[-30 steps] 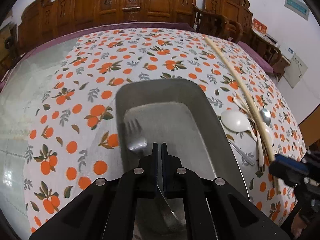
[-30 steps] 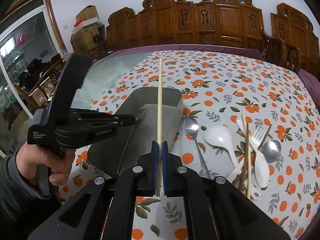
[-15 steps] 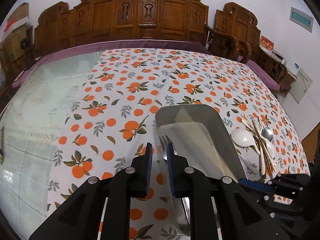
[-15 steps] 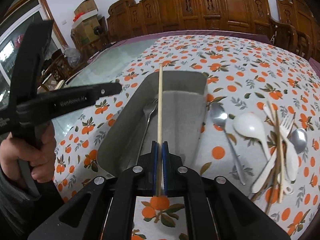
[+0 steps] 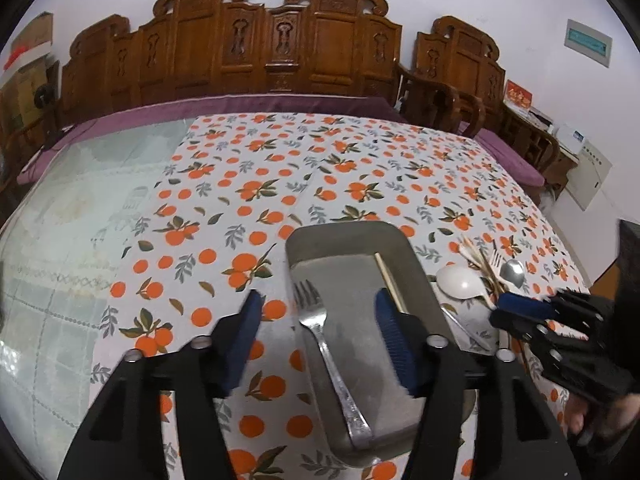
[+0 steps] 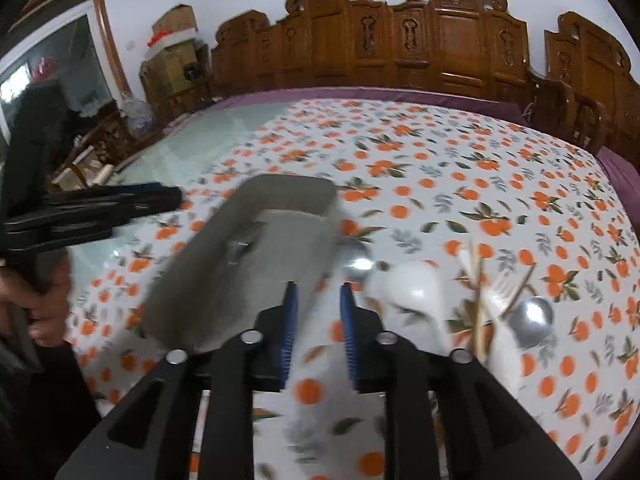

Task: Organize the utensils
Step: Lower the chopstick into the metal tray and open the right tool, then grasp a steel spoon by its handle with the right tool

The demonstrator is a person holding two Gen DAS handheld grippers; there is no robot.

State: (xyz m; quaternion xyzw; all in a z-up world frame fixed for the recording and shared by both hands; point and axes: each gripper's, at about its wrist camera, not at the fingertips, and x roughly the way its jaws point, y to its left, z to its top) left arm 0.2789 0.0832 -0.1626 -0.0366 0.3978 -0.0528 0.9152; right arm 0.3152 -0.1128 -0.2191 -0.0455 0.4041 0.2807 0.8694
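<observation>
While the fork (image 5: 326, 336) and one chopstick (image 5: 389, 282) already lie lengthwise in the grey tray (image 5: 308, 240), the loose utensil pile (image 6: 496, 304) sits on the counter to the right of the right gripper (image 6: 316, 320), much nearer it than the left gripper (image 5: 320, 344). Both sets of jaws are opening and hold nothing. The pile's chopsticks run roughly along the right jaws' line, likely the next pick.

A home dining room: carved wooden chairs (image 5: 276, 48) line the wall behind a table under an orange-print cloth (image 5: 320, 168) (cardboard boxes (image 6: 172, 24) stacked nearby).
</observation>
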